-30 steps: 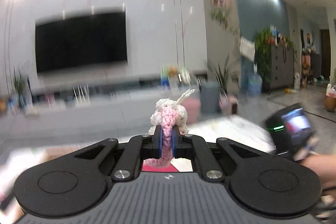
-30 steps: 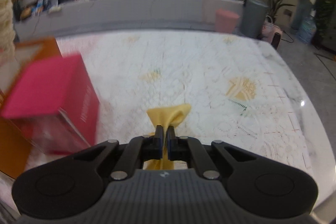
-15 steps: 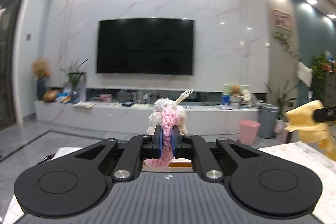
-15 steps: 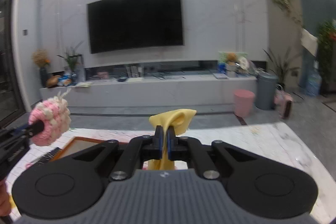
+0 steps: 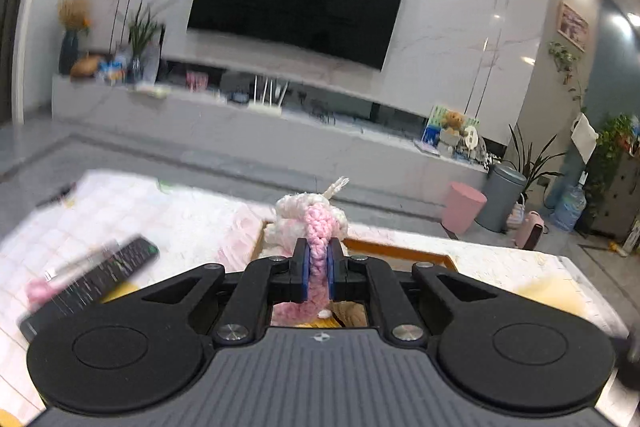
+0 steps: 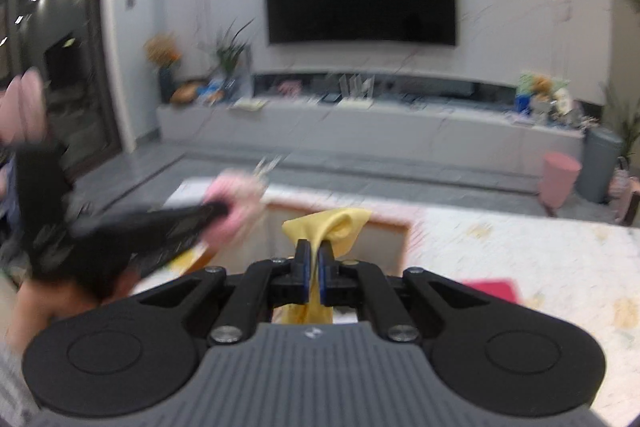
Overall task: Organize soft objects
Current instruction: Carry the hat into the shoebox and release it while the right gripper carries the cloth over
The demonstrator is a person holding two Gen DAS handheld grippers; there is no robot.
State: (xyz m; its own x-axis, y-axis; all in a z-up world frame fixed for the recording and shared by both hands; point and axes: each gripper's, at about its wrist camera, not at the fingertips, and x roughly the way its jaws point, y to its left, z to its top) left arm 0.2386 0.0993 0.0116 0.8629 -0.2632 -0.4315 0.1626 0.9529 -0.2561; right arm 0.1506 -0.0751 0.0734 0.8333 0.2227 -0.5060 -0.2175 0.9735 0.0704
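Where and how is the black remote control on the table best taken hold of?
Grip the remote control across its narrow width, near the middle of its length, coming from above. It seems to lie flat on the table, long and slim, so only its long side edges offer opposing faces. It is blurred here. Both tools are full, so one must first unload.
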